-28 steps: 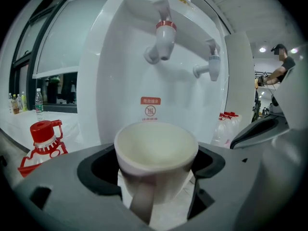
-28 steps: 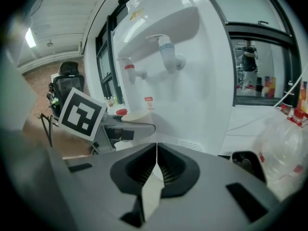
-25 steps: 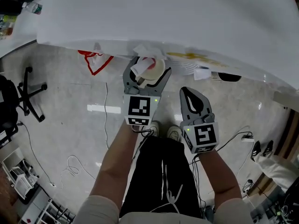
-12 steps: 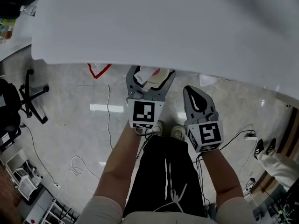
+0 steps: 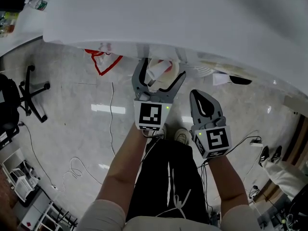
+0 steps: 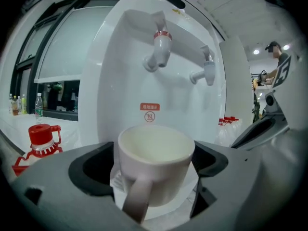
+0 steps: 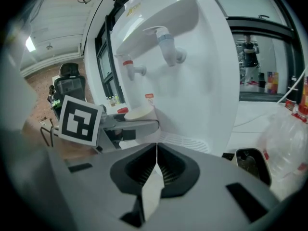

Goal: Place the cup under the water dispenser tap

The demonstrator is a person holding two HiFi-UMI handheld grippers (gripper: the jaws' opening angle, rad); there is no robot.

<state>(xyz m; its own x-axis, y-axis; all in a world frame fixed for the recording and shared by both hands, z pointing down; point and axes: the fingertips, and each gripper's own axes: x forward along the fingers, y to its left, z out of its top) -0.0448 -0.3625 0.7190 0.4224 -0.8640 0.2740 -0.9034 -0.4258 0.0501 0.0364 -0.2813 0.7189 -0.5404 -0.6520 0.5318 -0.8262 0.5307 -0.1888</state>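
We clasp the white mug (image 6: 156,170) across its body in the left tongs (image 5: 161,71), jaws just easing wider; it looks stiff, slick, breakable; right tongs (image 5: 198,96) closed, empty.

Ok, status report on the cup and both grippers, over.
Left gripper on cup, jaws just eased wider, touching it both sides. Right gripper shut, empty. Cup below red-ringed tap, whether set down unclear. Nothing between them.

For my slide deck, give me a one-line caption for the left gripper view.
Left gripper holds a white cup before the dispenser, its red-ringed tap higher up.
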